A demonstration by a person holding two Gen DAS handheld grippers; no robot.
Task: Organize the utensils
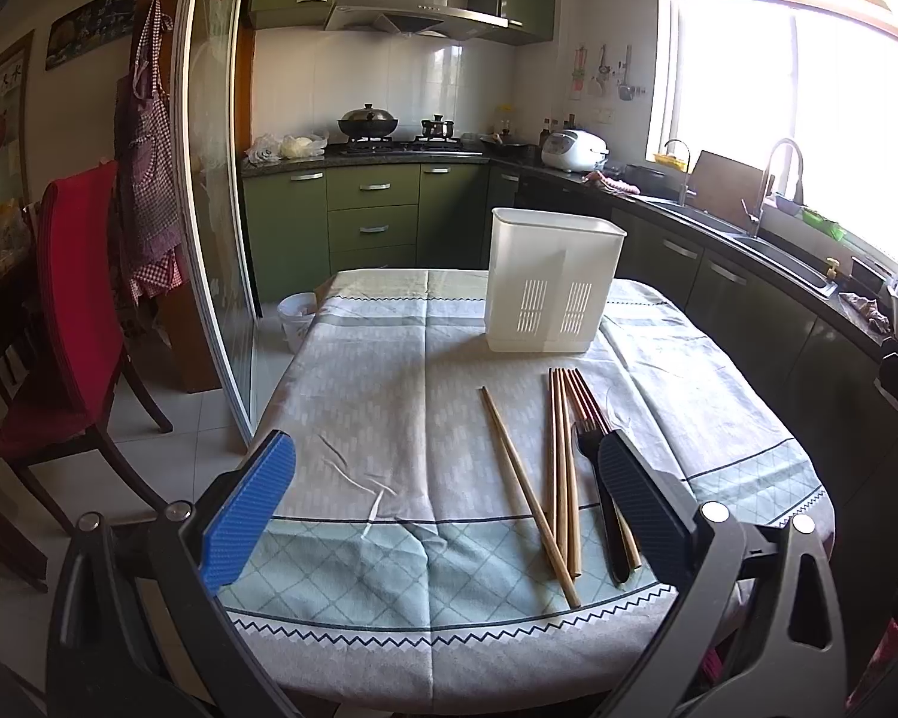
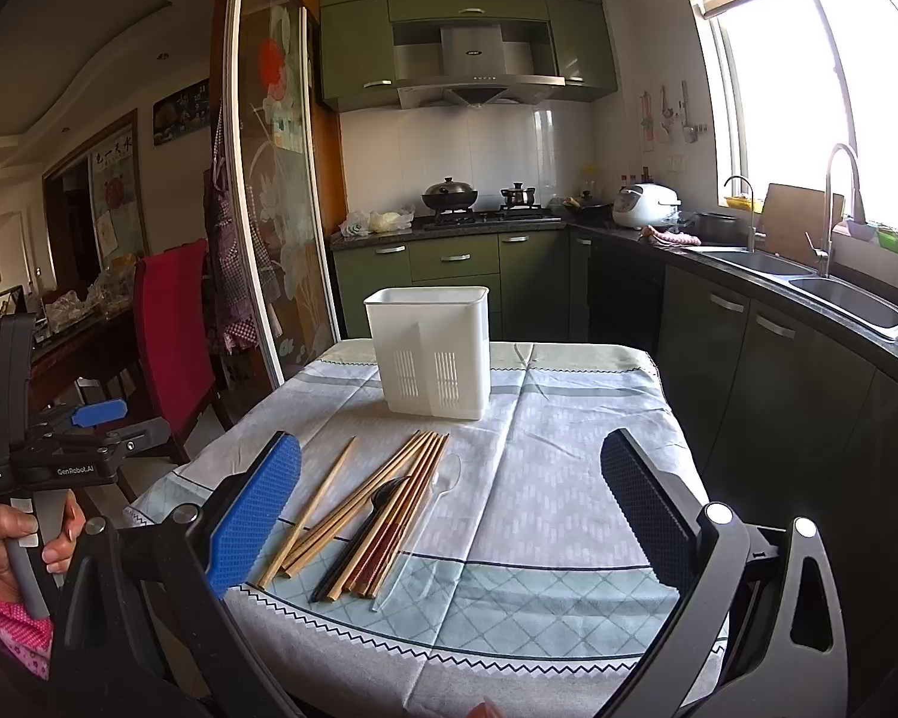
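Note:
A white plastic utensil holder (image 1: 552, 281) stands upright at the far part of the table; it also shows in the right wrist view (image 2: 431, 353). Several wooden chopsticks (image 1: 560, 466) lie in front of it, with a black fork (image 1: 595, 478) beside them. In the right wrist view the chopsticks (image 2: 377, 502) lie with a black spoon (image 2: 362, 532) and a clear plastic spoon (image 2: 431, 514). My left gripper (image 1: 449, 508) is open and empty, above the near table edge. My right gripper (image 2: 455, 508) is open and empty, right of the utensils.
The table (image 1: 377, 395) has a pale patterned cloth. A red chair (image 1: 72, 323) and a glass sliding door (image 1: 209, 209) stand at left. Dark counters with a sink (image 2: 838, 293) run along the right. A waste bin (image 1: 296, 317) sits on the floor.

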